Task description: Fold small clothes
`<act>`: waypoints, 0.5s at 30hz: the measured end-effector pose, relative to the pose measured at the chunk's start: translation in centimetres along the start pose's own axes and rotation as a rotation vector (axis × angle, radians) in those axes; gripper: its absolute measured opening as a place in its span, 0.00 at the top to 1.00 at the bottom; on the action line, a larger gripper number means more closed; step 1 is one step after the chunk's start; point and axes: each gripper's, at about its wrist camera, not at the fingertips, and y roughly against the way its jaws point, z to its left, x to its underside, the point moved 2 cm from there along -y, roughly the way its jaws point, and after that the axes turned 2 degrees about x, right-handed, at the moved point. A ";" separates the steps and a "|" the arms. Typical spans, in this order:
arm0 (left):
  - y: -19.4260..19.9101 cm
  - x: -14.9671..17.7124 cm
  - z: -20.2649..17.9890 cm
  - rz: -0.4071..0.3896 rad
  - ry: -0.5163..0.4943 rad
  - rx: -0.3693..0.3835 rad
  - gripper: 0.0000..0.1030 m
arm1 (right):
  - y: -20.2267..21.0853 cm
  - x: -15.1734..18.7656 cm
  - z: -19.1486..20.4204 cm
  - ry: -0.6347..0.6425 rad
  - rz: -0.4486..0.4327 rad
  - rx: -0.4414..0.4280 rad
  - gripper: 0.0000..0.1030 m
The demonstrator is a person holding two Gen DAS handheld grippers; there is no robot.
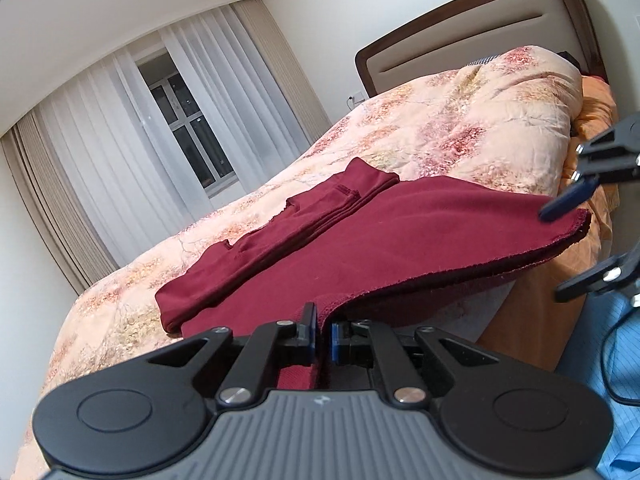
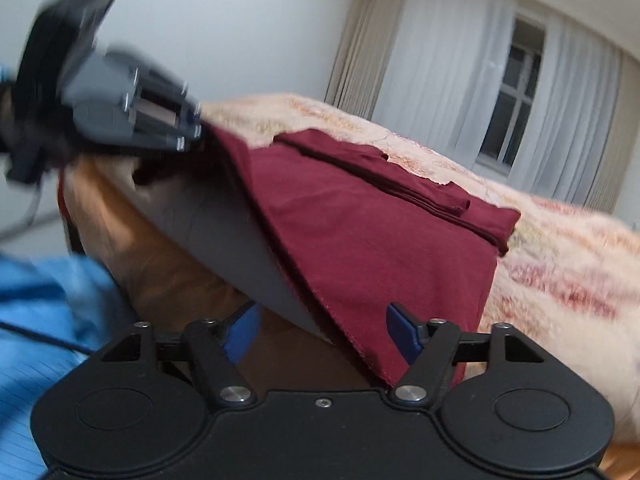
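The left gripper (image 1: 322, 330) sits nearest, its jaws pinched narrow on the near hem of the garment (image 1: 360, 248) — a dark red knit piece whose edge is caught between the blue pads (image 1: 310, 326). From that grip the cloth rises off the near edge of the bed (image 1: 500, 112) and spreads away over the quilt (image 1: 460, 128).

In the right wrist view the right gripper (image 2: 322, 334) has its jaws standing wide, blue fingers (image 2: 402, 334) well apart. The garment's near corner (image 2: 372, 356) hangs between them, close beside the right finger, but the pads do not press on it. The same gripper shows at the right edge of the left wrist view (image 1: 560, 248), one blue finger just above the garment's raised right corner; whether it touches the cloth there I cannot tell.

The garment (image 2: 360, 240) lies at the near edge of the bed, its front part lifted and draped past the mattress side, the rest flat on the floral quilt (image 2: 560, 272). Farther in, a narrower layer — a sleeve (image 1: 320, 204) or folded strip — lies across the garment toward the middle of the bed.

The left gripper's body (image 2: 120, 108), blurred, appears at the upper left of the right wrist view, at the garment's far hem corner. A blue sleeve (image 2: 48, 320) shows at the lower left.

Beyond the bed stand a dark-framed headboard (image 1: 480, 28), pale curtains (image 1: 120, 120) and a window (image 1: 188, 120).
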 end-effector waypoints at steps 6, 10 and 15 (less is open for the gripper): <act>0.3 0.9 -0.7 0.012 -0.034 -0.051 0.93 | -1.2 -0.9 -0.2 0.020 -0.026 0.070 0.95; -0.4 1.8 -1.2 0.049 -0.040 -0.080 0.88 | 0.1 -3.0 -2.4 -0.069 -0.114 0.081 0.95; -1.3 3.2 -2.0 0.096 -0.044 -0.115 0.86 | 1.1 -5.4 -4.5 -0.159 -0.176 0.054 0.95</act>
